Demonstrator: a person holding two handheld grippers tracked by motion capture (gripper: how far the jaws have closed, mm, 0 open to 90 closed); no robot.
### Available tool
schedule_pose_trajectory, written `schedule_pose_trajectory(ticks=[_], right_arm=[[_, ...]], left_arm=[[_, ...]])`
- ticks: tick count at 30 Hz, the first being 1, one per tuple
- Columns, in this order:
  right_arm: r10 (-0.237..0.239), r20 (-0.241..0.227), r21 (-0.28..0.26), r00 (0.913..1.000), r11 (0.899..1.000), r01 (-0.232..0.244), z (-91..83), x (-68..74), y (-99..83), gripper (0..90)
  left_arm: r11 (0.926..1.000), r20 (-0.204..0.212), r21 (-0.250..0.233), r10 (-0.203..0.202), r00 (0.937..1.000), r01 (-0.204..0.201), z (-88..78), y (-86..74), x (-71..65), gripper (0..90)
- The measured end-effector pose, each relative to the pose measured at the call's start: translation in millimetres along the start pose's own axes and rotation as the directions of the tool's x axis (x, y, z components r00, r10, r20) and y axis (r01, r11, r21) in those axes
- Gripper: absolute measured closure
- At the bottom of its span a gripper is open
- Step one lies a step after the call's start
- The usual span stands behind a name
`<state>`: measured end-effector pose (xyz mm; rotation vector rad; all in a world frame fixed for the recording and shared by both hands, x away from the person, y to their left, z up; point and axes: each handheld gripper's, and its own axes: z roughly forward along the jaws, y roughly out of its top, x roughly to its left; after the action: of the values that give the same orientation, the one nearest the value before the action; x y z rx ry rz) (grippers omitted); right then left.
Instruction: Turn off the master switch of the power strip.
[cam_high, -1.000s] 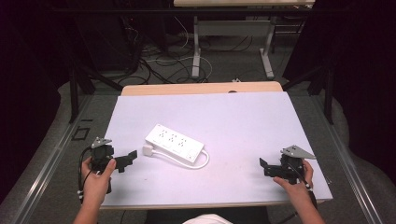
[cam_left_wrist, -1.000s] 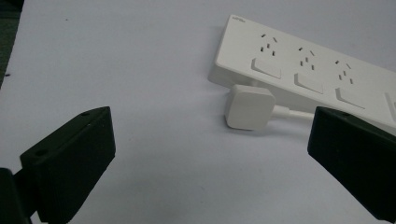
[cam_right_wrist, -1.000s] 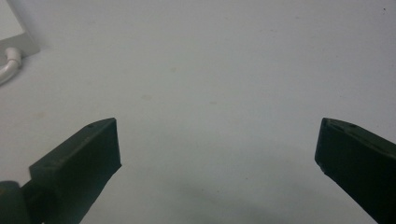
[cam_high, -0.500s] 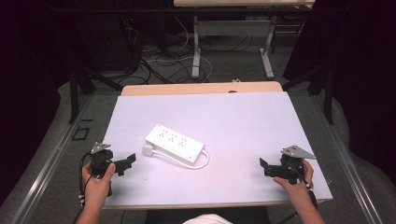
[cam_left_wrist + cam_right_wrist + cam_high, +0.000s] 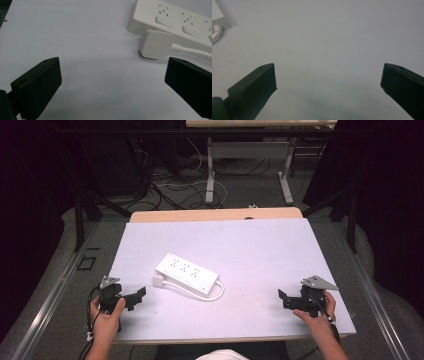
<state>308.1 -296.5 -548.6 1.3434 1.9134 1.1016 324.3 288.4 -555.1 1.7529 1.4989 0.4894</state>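
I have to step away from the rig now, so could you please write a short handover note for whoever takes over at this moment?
Left gripper: open, holding nothing, at the table's near left, aimed at the plug.
Right gripper: open, holding nothing, at the near right, over bare table.
Things: the white power strip lies flat, left of centre. Its plug rests on the table against the strip's left end, not in a socket; the cord loops around the near side.
Done: nothing gripped so far.
Left: probably close the left fingers on the plug, with the right gripper free to steady the strip.

White table (image 5: pixel 280 250) (cables (image 5: pixel 165 185) on floor behind).
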Motion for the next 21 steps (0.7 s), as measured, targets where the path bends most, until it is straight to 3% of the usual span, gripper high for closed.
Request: schedule_pose_trajectory(ticks=[5,21], right_arm=[[-0.001,0.0,0.0,1.0,1.0,0.001,0.0,-0.2,0.0,0.0],[0.001,-0.002,0.005,1.0,1.0,0.0,1.2,0.6,-0.4,0.0]], left_arm=[[0.9999,-0.015,0.003,0.014,0.9998,-0.014,1.4,-3.0,0.7,0.8],[0.9999,-0.013,0.012,0.004,0.9999,-0.004,4.4,-7.9,2.8,0.7]])
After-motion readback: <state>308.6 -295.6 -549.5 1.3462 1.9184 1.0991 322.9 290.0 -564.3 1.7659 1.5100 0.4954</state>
